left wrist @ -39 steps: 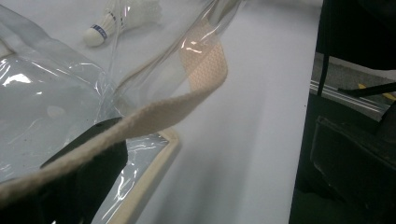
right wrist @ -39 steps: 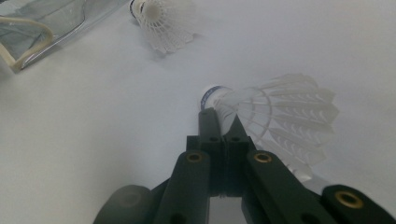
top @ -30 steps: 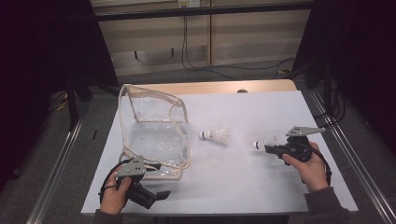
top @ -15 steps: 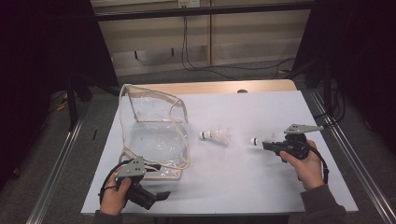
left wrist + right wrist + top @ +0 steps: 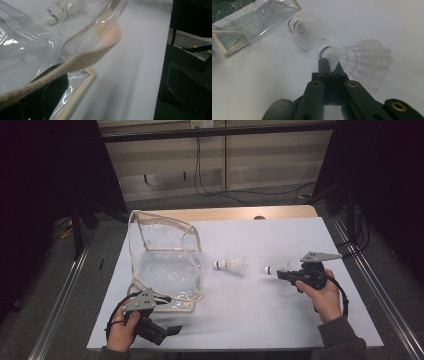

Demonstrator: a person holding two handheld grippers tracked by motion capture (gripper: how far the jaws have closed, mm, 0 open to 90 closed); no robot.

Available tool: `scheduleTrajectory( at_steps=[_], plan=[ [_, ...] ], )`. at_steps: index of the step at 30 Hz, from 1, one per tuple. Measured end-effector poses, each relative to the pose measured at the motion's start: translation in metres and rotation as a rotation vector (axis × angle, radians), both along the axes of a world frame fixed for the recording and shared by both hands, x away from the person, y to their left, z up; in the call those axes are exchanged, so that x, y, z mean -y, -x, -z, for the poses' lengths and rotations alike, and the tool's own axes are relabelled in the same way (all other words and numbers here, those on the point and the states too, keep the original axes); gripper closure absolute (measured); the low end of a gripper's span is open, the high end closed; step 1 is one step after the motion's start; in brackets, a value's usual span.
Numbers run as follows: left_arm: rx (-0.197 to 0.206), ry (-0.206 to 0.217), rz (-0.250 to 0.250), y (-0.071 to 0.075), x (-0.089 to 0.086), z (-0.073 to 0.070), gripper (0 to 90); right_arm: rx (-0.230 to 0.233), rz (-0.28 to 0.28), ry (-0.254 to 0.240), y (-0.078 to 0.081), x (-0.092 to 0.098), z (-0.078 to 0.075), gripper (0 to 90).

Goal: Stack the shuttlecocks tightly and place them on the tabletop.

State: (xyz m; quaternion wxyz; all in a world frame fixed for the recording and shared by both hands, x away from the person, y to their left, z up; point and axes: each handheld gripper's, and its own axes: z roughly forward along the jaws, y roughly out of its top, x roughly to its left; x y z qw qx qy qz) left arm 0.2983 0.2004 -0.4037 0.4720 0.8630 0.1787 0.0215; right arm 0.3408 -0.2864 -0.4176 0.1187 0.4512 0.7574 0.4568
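High view: the right gripper [image 5: 286,273] holds a white feathered shuttlecock [image 5: 276,268] above the white table [image 5: 260,315]; the left gripper [image 5: 167,330] rests beside a clear plastic bag with beige trim [image 5: 167,262].

Left gripper view: the beige strap [image 5: 82,60] crosses its jaws — their state I cannot tell.

Right gripper view: the jaws are clamped on the shuttlecock's [image 5: 359,62] feathers — a second white shuttlecock [image 5: 307,31] lies near.

Cream webbing strap [image 5: 82,58] runs diagonally over one dark jaw, lower left. Clear plastic bag [image 5: 25,55] lies on the white bench [image 5: 130,75]; shuttlecock [image 5: 61,10] beyond it, top left.
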Motion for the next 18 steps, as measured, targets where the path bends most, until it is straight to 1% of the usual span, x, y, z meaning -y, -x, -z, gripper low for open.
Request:
scheduleTrajectory(
  at_steps=[2, 4, 11, 13, 18],
  plan=[
    [0.002, -0.001, 0.0, 0.0001, -0.0002, -0.0002, 4.0, 0.0, 0.008, 0.0, -0.0003, -0.0007, 0.0, 89.9],
    [0.004, 0.0, -0.002, 0.0001, -0.0007, -0.0004, 4.0, 0.007, 0.003, -0.004, -0.0009, -0.0015, 0.0003, 89.9],
    [0.005, -0.001, -0.002, 0.0007, -0.0014, -0.0005, 4.0, 0.01, 0.011, -0.01, -0.0021, -0.0041, -0.0003, 89.9],
    [0.002, 0.009, -0.009, 0.0012, -0.0012, -0.0004, 4.0, 0.012, 0.005, -0.01, -0.0029, -0.0056, 0.0001, 89.9],
    [0.008, 0.002, -0.006, 0.0009, -0.0019, -0.0007, 4.0, 0.007, 0.009, -0.009, -0.0048, -0.0098, 0.0008, 89.9]
  ],
)
